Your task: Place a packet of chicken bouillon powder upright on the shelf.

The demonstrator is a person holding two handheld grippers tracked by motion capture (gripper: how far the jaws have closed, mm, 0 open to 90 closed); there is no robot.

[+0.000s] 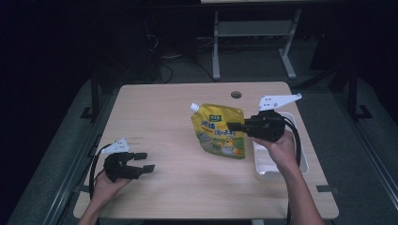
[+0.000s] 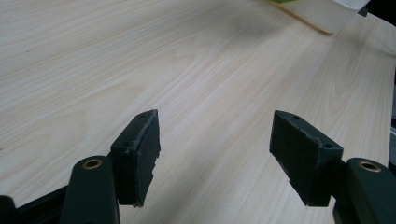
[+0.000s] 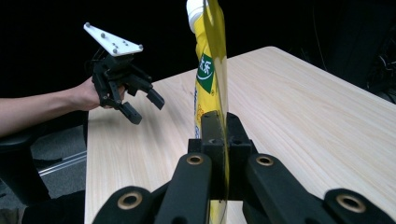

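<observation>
The right claw (image 1: 233,125) is clamped on the edge of a yellow spouted drink pouch (image 1: 219,131), its jaws pressed flat against the thin seam in the right gripper view, where the pouch (image 3: 208,70) stands edge-on with its white cap at the top. In the high view the pouch hangs over the middle of the bench (image 1: 164,122), just left of a white plastic tray (image 1: 304,164) at the bench's right side. The left claw (image 1: 143,161) is held near the front left corner, well apart from the pouch; its jaws are spread with nothing between them, bare wood showing past its pads (image 2: 140,154).
</observation>
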